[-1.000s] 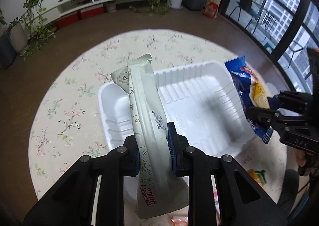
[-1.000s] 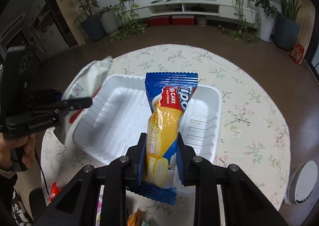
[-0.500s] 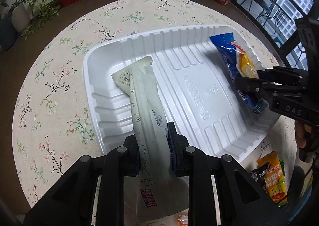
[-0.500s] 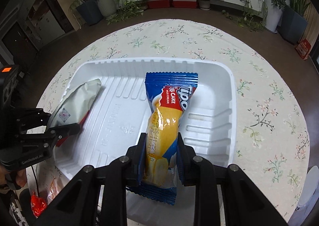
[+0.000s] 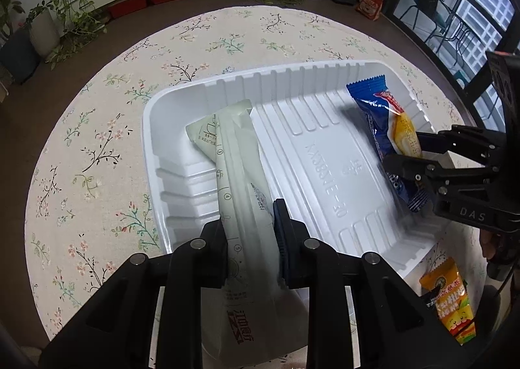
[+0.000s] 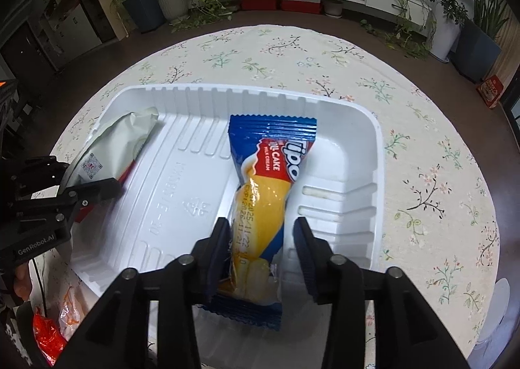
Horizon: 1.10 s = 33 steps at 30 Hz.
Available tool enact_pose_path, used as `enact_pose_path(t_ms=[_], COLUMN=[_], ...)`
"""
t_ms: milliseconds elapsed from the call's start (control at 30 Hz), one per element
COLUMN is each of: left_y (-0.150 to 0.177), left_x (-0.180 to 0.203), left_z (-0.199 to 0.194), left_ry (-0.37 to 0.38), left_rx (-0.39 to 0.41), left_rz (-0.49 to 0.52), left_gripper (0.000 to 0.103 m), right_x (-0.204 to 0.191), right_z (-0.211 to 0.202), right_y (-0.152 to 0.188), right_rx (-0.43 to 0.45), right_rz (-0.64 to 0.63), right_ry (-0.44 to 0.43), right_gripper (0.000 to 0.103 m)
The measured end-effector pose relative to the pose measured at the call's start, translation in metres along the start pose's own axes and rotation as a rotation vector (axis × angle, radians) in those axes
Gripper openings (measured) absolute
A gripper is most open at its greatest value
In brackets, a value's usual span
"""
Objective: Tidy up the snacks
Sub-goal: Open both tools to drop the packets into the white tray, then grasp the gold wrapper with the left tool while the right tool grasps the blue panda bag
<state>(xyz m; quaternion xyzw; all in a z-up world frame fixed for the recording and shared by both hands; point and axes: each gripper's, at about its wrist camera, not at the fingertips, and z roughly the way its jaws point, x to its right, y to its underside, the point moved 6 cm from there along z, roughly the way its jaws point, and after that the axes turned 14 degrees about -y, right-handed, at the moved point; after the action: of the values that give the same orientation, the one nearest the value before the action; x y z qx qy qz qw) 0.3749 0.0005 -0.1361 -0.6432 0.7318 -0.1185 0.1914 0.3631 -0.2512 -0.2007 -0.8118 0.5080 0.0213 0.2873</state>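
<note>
A white ribbed tray (image 5: 325, 154) sits on a round floral table. My left gripper (image 5: 250, 222) is shut on a pale green snack packet (image 5: 240, 174) whose far end rests in the tray's left side; it also shows in the right wrist view (image 6: 120, 141). My right gripper (image 6: 260, 239) is open, its jaws spread wider than the blue and yellow Tipo cake packet (image 6: 269, 180) lying between them in the tray's right side. The left pad touches the packet and the right pad stands apart from it. This packet shows in the left wrist view (image 5: 386, 128) too.
An orange snack packet (image 5: 451, 300) lies on the table near the tray's near right corner. Red and orange packets (image 6: 48, 333) lie by the tray's near left corner. The floral tablecloth (image 6: 422, 128) surrounds the tray. Plants and a TV shelf stand beyond.
Both grippers lowered their packets into the tray. My right gripper has opened and let go of the cake packet. My left gripper still grips the green packet.
</note>
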Motion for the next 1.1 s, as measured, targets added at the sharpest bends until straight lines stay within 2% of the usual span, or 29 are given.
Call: enact_pose_path(t_ms=[100,133,167,233,300,433,533,667,733,800,900,1000,1100], left_y=[-0.001,-0.001,-0.002,-0.002,-0.004,-0.007,-0.001,0.015,0.026,0.037,0.065,0.104,0.154], left_x=[-0.006,-0.009,-0.012,-0.019,-0.026,-0.041,-0.052,-0.08,-0.092,-0.103,-0.114,-0.108,-0.093], left_z=[-0.008,-0.012,-0.016,-0.025,-0.036,-0.063,-0.097,-0.15,-0.174,-0.194,-0.222,-0.239,-0.244], left_ry=[-0.013,-0.012,-0.01,-0.002,0.001,0.013,0.004,-0.025,-0.038,-0.053,-0.07,-0.123,-0.147], left_rx=[0.018,0.025,0.035,0.055,0.077,0.124,0.201,0.338,0.391,0.423,0.419,0.361,0.296], left_rz=[-0.018,-0.029,-0.04,-0.059,-0.084,-0.109,-0.113,-0.173,-0.194,-0.226,-0.249,-0.23,-0.267], left_gripper=[0.039,0.057,0.065,0.067,0.074,0.077,0.101,0.102,0.102,0.102,0.102,0.102,0.102], right_x=[0.001,0.001,0.001,-0.001,-0.003,-0.006,-0.008,-0.017,-0.021,-0.026,-0.036,-0.05,-0.062], right_z=[-0.009,-0.012,-0.016,-0.026,-0.038,-0.067,-0.095,-0.149,-0.171,-0.196,-0.221,-0.233,-0.23], right_y=[-0.001,-0.002,-0.002,-0.004,-0.004,-0.004,-0.002,0.011,0.019,0.032,0.057,0.092,0.132], right_rx=[0.023,0.03,0.036,0.053,0.08,0.138,0.201,0.329,0.378,0.432,0.476,0.506,0.487], right_rz=[0.002,-0.001,-0.005,-0.013,-0.017,-0.019,-0.023,-0.041,-0.061,-0.079,-0.071,-0.067,-0.044], right_ry=[0.0,-0.004,-0.008,-0.01,-0.018,-0.029,-0.037,-0.046,-0.032,0.0,-0.02,-0.031,-0.018], right_gripper=[0.057,0.057,0.057,0.063,0.067,0.067,0.067,0.075,0.082,0.082,0.084,0.088,0.088])
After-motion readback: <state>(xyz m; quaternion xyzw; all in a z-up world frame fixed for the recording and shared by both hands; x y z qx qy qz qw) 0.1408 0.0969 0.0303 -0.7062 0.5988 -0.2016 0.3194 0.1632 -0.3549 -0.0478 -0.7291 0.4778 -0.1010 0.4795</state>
